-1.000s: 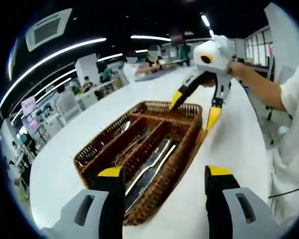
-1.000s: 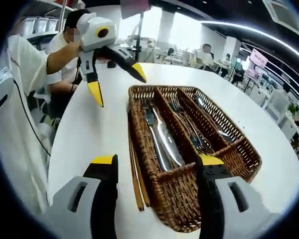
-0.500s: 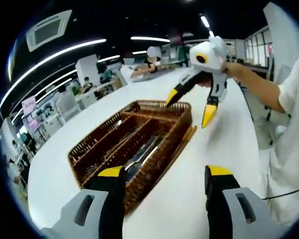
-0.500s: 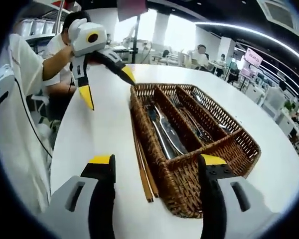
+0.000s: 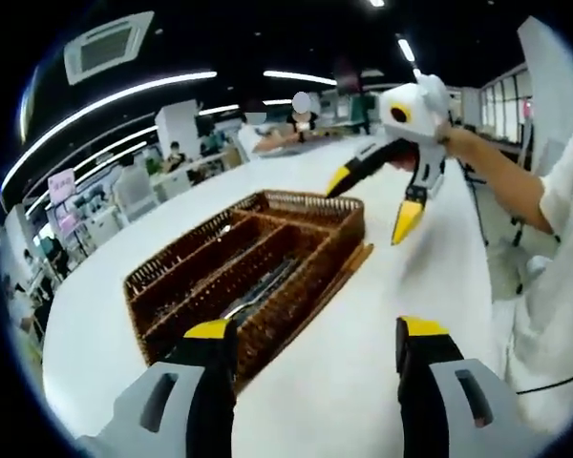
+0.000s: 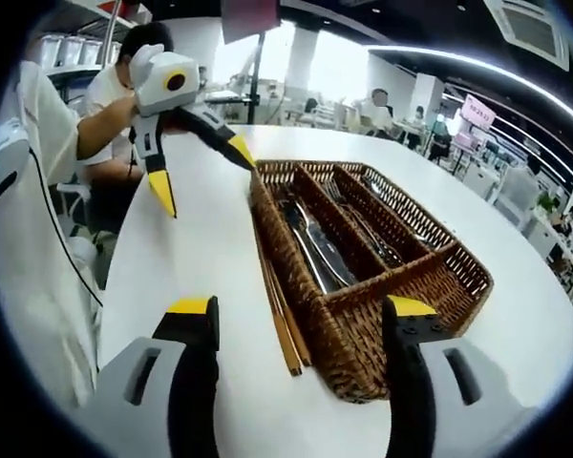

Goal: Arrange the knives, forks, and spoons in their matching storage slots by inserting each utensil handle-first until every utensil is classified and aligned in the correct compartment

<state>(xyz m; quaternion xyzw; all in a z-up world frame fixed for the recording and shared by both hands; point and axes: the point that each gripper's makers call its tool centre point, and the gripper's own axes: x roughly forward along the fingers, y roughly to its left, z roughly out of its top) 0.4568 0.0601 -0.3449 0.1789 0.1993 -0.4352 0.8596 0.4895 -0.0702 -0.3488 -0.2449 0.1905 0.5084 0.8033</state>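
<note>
A: Where does the wicker tray [image 6: 363,315] sit?
B: On the white table [image 6: 191,258], with knives [image 6: 315,253], forks [image 6: 363,234] and spoons [image 6: 401,215] lying in its three slots. Two wooden chopsticks [image 6: 282,320] lie on the table against its side.
A: And the tongs?
B: The left tongs [image 5: 315,334] and right tongs [image 6: 301,310] both gape wide, holding nothing, above the table near the tray.

Wooden chopsticks [image 6: 285,320] beside basket, white table [image 6: 186,258].
</note>
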